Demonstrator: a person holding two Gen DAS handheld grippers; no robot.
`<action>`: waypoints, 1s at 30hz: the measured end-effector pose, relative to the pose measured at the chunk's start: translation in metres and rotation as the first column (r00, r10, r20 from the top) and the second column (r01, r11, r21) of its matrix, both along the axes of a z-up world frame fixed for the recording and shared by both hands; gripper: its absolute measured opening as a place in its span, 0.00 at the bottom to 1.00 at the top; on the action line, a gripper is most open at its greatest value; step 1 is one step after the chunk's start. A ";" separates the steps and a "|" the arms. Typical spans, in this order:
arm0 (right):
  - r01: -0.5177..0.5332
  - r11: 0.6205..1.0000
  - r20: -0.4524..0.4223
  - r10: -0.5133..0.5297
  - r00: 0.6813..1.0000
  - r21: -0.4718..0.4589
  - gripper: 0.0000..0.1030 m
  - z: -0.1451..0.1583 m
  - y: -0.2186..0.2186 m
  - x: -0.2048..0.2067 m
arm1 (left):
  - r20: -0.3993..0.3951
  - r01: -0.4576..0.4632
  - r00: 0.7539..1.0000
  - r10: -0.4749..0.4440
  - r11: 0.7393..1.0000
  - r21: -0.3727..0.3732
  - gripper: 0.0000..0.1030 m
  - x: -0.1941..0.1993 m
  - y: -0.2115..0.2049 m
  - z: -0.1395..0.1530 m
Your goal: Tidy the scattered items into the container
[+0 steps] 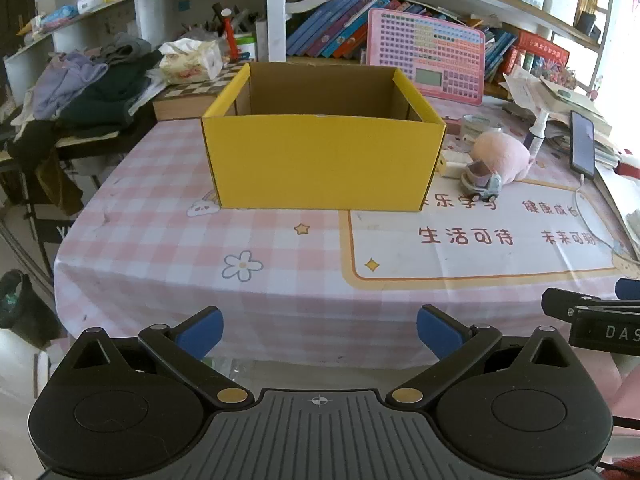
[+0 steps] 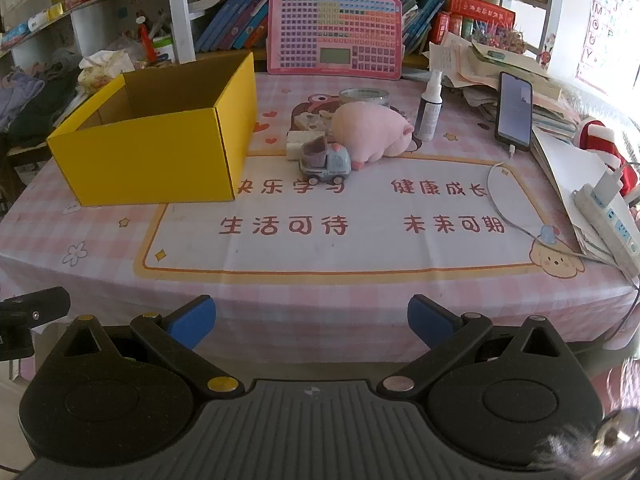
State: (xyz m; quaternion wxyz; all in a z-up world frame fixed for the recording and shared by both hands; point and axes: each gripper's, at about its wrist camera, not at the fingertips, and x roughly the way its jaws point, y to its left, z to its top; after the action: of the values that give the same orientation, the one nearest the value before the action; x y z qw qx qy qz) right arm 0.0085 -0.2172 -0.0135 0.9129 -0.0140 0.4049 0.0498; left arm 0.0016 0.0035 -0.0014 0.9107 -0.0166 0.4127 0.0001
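Both grippers hang at the near edge of the table (image 2: 120, 280), which is covered with a pink checked cloth, and both are tilted down toward it. The left gripper (image 1: 319, 334) has its blue-padded fingers spread wide with nothing between them. Straight ahead of it and well apart stands the open yellow cardboard box (image 1: 320, 160), whose visible inside shows only bare brown cardboard. The right gripper (image 2: 312, 322) is likewise spread wide and holds nothing; from it, the same box (image 2: 152, 156) stands ahead and to the left. The scattered items lie ahead of the right gripper, a little right of the box and well apart from the pads. Nearest is a small grey toy truck (image 2: 325, 162) with a purple tipper. Just behind it a pink plush pig (image 2: 370, 130) lies on its side, touching or almost touching the truck. A white block-shaped object (image 2: 298, 144) sits between the truck and the box's right wall. A small spray bottle (image 2: 429, 106) stands upright just right of the pig, and a roll of clear tape (image 2: 364, 97) lies behind the pig. Farther right a smartphone (image 2: 515, 110) with a white cable plugged in leans on a stack of papers, and a white power strip (image 2: 608, 220) lies at the right edge of the table. A pink keypad learning board (image 2: 335, 36) leans against the bookshelf behind.
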 end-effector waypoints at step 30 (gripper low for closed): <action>0.014 0.999 0.031 -0.015 0.999 0.042 0.97 0.004 -0.002 0.002 | -0.022 0.020 1.000 -0.022 0.997 -0.069 1.00 0.005 0.008 -0.006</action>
State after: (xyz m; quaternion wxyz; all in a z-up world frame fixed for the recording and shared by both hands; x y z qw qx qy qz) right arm 0.0103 -0.2194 -0.0093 0.9196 0.0071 0.3894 0.0515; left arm 0.0068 0.0117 -0.0078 0.9047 -0.0437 0.4231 -0.0237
